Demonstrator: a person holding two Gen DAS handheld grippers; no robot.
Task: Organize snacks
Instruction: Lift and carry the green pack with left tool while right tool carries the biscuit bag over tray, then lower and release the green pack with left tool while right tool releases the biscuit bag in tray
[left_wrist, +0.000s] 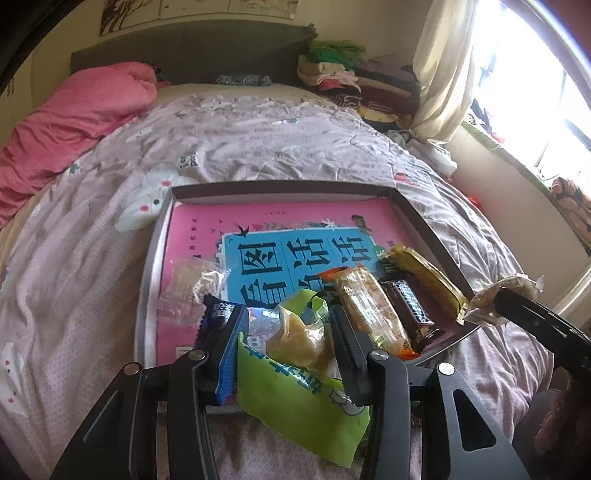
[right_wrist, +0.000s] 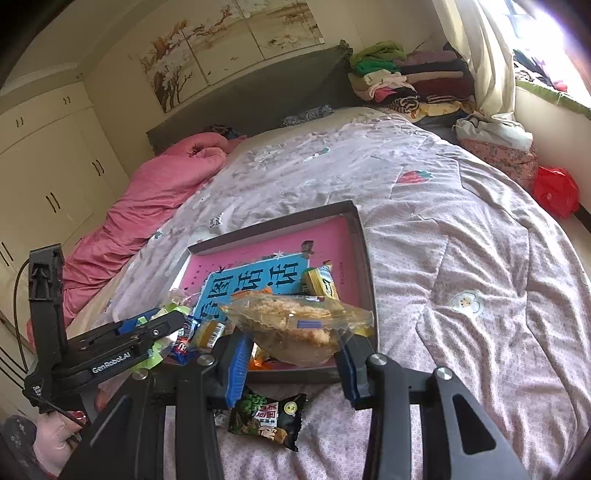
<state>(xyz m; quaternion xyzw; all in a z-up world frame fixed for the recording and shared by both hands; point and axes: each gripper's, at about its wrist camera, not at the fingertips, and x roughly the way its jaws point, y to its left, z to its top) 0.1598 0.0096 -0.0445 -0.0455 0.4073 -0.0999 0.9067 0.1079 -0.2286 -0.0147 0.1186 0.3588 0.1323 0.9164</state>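
Only the right view shows a dark packet (right_wrist: 266, 421) on the bed (right_wrist: 461, 258). Left fingers (left_wrist: 231, 354) grip the green bag (left_wrist: 295, 391), right fingers (right_wrist: 238, 363) a clear pastry pack (right_wrist: 295, 328); the box (right_wrist: 364, 258) is partly hidden.

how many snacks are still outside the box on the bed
1 lies there: the dark green packet on the quilt before the box. Two more are in the hand-held grippers; others may be hidden.
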